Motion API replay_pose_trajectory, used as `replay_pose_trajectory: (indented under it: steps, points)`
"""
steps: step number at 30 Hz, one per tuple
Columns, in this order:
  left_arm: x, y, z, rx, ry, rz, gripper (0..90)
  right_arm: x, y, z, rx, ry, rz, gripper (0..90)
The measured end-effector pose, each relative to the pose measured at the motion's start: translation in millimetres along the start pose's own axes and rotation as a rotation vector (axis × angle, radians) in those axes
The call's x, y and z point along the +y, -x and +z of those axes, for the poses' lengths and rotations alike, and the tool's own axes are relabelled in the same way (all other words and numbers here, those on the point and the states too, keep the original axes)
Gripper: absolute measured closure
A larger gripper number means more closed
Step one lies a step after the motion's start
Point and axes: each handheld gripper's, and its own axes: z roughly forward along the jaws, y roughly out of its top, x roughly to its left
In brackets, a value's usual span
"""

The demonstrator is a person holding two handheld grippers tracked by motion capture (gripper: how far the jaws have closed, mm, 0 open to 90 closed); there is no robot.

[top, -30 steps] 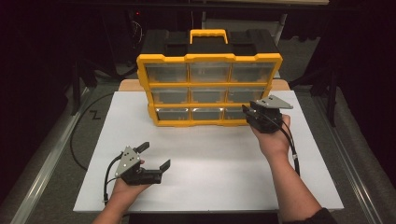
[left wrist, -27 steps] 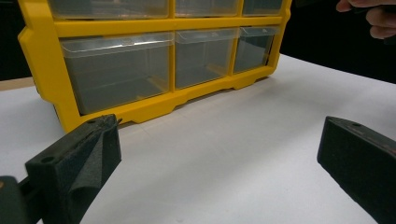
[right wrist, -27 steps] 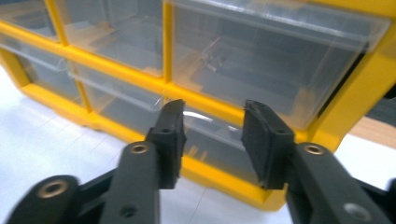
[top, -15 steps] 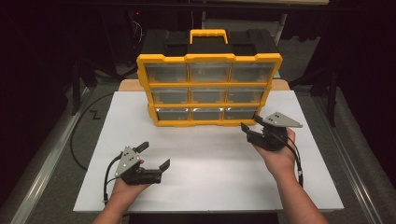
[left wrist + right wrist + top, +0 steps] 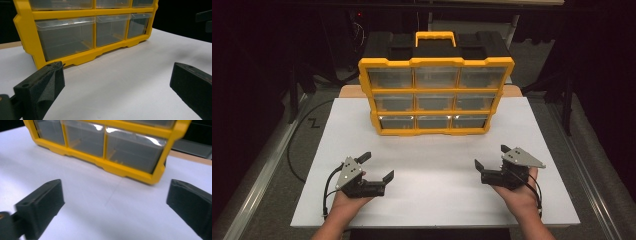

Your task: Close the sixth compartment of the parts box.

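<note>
The right tool [image 5: 493,159] has drawn back from the organizer [image 5: 435,95] and now sits low near the counter's [image 5: 432,200] front edge, level with the left tool [image 5: 377,166], which has not moved. Both tools gape wide and hold nothing. The organizer stands upright at the counter's back: hard yellow plastic frame, nine clear boxy drawers, black handled top. The counter is matte white.

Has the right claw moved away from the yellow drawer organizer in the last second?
Yes. The right claw has pulled back toward the person, from beside the organizer bottom right drawer to the near part of the white board, open.
</note>
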Motion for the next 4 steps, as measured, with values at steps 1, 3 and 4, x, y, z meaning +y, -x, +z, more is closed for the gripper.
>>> replay_pose_trajectory:
  steps: [1,3,4]
  points:
    - [0.1,-0.2,-0.1,0.002,0.001,0.0,0.5,-3.2,0.3,-1.9,-0.009,-0.001,-0.004,1.0]
    - [0.3,-0.6,-0.4,0.005,0.004,-0.003,0.5,-7.8,1.1,-5.1,-0.016,-0.004,0.0,1.0]
    - [0.3,-0.9,-0.6,0.007,0.005,-0.004,0.5,-9.1,1.4,-6.4,-0.014,-0.006,0.002,1.0]
